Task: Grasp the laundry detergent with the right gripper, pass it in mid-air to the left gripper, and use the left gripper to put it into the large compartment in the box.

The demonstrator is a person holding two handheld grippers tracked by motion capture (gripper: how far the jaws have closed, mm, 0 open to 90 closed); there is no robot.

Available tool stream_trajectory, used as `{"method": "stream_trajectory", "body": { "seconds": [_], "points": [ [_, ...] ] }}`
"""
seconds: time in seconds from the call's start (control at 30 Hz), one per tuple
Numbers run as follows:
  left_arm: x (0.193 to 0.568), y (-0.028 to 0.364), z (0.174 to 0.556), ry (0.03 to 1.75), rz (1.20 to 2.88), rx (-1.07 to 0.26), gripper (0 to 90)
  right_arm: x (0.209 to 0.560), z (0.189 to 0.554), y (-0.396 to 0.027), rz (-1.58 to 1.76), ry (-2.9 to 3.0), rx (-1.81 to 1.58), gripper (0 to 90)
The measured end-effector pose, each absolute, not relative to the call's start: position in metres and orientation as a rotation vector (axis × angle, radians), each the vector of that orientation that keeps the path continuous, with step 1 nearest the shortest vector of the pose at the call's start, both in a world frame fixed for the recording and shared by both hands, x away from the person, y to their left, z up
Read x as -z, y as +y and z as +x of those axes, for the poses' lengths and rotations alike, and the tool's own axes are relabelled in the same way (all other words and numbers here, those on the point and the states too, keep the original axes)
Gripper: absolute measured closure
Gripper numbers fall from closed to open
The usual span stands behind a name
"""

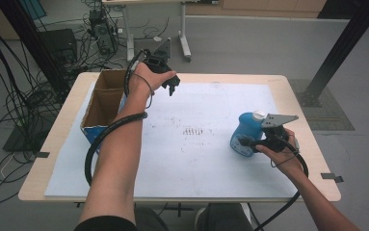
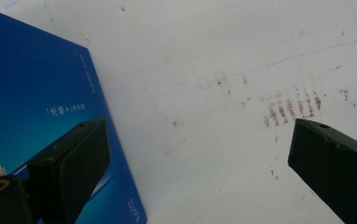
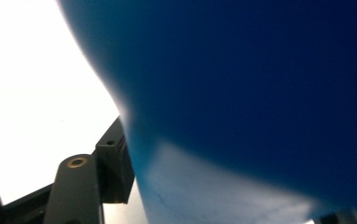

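High view: the right hand-held gripper [image 1: 249,143] clamps a blue bottle [image 1: 246,133] on the table [image 1: 288,91]; a cardboard box [image 1: 102,103] sits far left.
Left gripper view: the left hand-held gripper [image 2: 197,154] gapes wide, empty, beside the box.
Right gripper view: the bottle sits between the jaws.

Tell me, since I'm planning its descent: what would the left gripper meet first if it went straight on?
Probably the bare white sheet between its open jaws; the blue box lies just beside one jaw.

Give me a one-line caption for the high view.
Right gripper closed on a blue bottle; left gripper open above the white sheet beside a cardboard box.
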State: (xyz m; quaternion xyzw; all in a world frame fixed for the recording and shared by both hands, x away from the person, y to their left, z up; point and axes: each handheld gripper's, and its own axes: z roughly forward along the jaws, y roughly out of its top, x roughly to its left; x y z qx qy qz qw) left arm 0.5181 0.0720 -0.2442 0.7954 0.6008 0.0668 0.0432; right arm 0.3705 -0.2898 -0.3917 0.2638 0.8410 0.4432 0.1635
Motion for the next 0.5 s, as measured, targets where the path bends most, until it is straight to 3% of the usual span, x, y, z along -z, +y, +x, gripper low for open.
{"method": "stream_trajectory", "body": {
  "seconds": [0.5],
  "points": [
    [0.2431, 0.0714, 0.5178, 1.833, 2.435, -0.207, 6.1, 0.3927, 0.3717, -0.2916, 0.753, 2.390, -1.271, 41.2]
  ]
}}
